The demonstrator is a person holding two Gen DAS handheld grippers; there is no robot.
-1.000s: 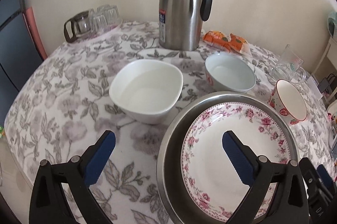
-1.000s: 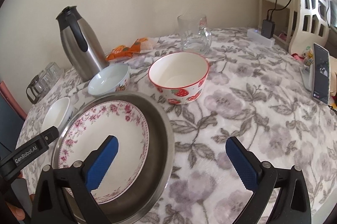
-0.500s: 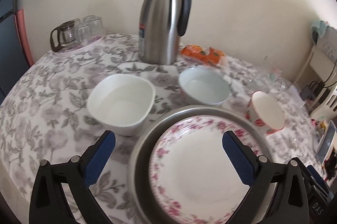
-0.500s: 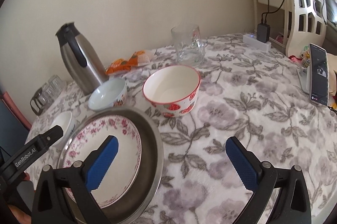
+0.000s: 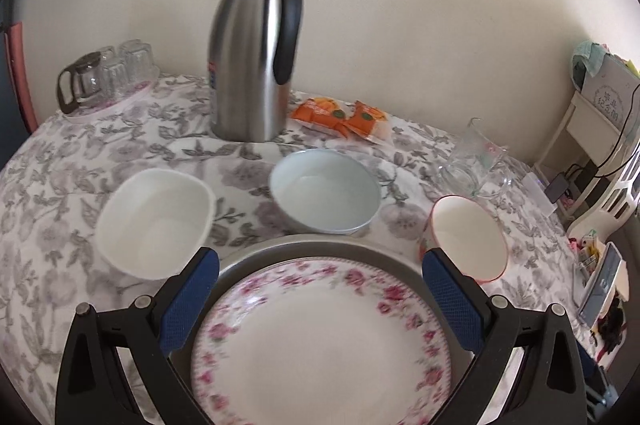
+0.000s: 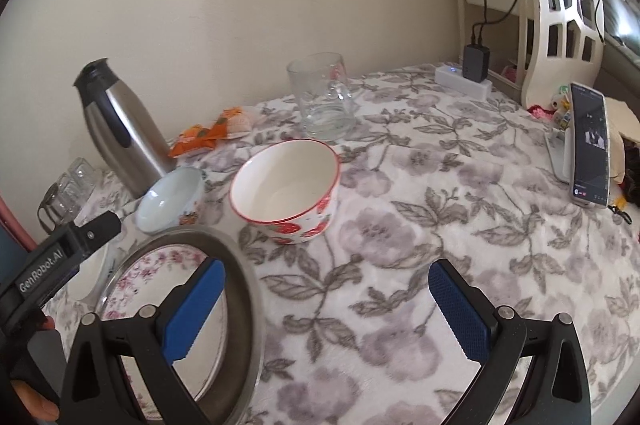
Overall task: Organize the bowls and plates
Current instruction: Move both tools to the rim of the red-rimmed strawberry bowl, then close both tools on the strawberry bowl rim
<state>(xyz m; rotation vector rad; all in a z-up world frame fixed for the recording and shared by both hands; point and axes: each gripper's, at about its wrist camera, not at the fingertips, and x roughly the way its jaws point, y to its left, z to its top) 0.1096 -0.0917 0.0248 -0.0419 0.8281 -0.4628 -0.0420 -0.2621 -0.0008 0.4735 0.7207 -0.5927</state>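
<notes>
A rose-patterned plate (image 5: 320, 341) lies inside a steel pan (image 5: 280, 249). Behind it stand a white square bowl (image 5: 154, 221), a pale blue bowl (image 5: 324, 191) and a strawberry bowl (image 5: 468, 239). My left gripper (image 5: 320, 305) is open and empty, hovering over the plate with its fingers either side of it. My right gripper (image 6: 328, 309) is open and empty above the tablecloth, in front of the strawberry bowl (image 6: 286, 189), with its left finger over the pan's rim (image 6: 248, 289). The pale blue bowl (image 6: 168, 199) stands left of the strawberry bowl there.
A steel thermos jug (image 5: 256, 49) stands at the back, with orange snack packets (image 5: 340, 115) beside it. A glass mug (image 6: 322, 97), a tray of glasses (image 5: 104, 77), a power strip (image 6: 464, 81) and a phone on a stand (image 6: 588, 145) sit around the floral-clothed table.
My left gripper has swung right, from over the cloth and pan edge to centred over the plate. My right gripper has drawn right and back; the pan now sits further left in its view.
</notes>
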